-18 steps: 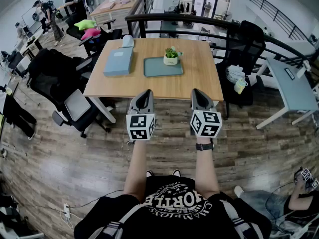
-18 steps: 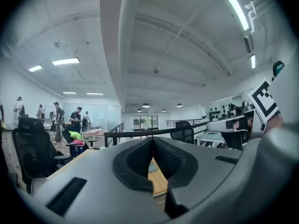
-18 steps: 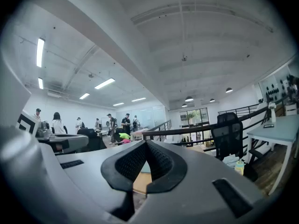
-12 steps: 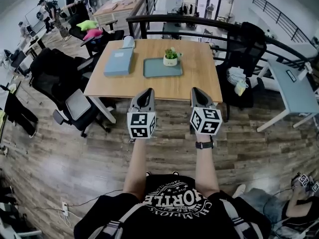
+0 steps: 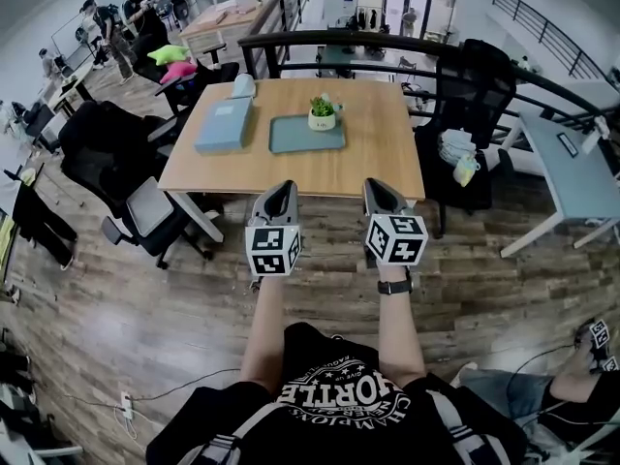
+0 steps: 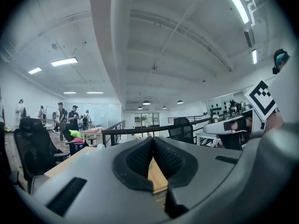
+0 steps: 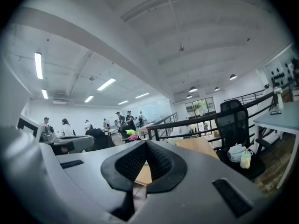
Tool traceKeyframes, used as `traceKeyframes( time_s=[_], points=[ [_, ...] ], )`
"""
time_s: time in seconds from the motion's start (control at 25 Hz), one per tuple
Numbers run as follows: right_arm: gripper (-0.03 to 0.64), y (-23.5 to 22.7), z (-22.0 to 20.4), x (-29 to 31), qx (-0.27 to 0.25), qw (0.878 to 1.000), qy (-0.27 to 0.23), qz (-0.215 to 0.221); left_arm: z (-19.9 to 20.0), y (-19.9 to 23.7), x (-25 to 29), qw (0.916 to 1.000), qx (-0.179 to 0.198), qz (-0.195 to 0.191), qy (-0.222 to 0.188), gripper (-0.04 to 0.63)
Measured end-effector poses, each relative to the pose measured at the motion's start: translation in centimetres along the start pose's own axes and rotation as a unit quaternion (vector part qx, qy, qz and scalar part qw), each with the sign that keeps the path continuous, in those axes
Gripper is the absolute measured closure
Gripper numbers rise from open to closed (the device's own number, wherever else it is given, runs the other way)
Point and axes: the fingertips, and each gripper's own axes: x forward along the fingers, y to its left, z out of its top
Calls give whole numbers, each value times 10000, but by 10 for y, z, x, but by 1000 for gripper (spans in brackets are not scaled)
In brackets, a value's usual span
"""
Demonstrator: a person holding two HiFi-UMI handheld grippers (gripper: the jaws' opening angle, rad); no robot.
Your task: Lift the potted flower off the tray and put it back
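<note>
Shifted slightly left in frame vs. earlier, potted flower (image 5: 322,112) is seen upright on upper-right corner of tray (image 5: 295,136), top centre, on desk (image 5: 378,153). Left gripper (image 5: 280,192) & right gripper (image 5: 377,189) are held at mid-frame, well apart from pot; jaws clenched, nothing gripped.

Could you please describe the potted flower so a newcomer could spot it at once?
Find the large wooden table straight ahead, with a flat teal tray near its middle. The potted flower stands at the tray's far right corner: a small white pot of green leaves, the table's only plant.
</note>
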Motion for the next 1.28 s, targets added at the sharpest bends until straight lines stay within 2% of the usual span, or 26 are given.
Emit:
traceKeyframes(
  time_s=[0.12, 0.2, 0.4, 0.56, 0.8, 1.08, 1.28],
  points=[
    [598, -5, -3, 5, -38, 9999, 25, 141, -3, -10, 8, 9994, -183, -298, 18, 577],
    [598, -9, -1, 9, -90, 9998, -1, 152, -2, -12, 13, 9989, -323, -331, -14, 577],
    [598, -12, -12, 27, -242, 9994, 192, 161, -20, -10, 33, 9995, -16, -297, 126, 577],
    [598, -23, -22, 51, -382, 9985, 388, -11, -38, 1, 63, 9993, 51, -271, 245, 577],
    [601, -57, -3, 104, -384, 9978, 366, -407, -42, 34, 116, 9991, 156, -170, 366, 577],
    [607, -67, 23, 181, -440, 9977, 266, -450, -29, 93, 175, 9996, 168, -12, 226, 577],
    [607, -66, 20, 233, -504, 9961, 492, -540, -33, 128, 209, 9995, 140, -59, 268, 577]
  ],
)
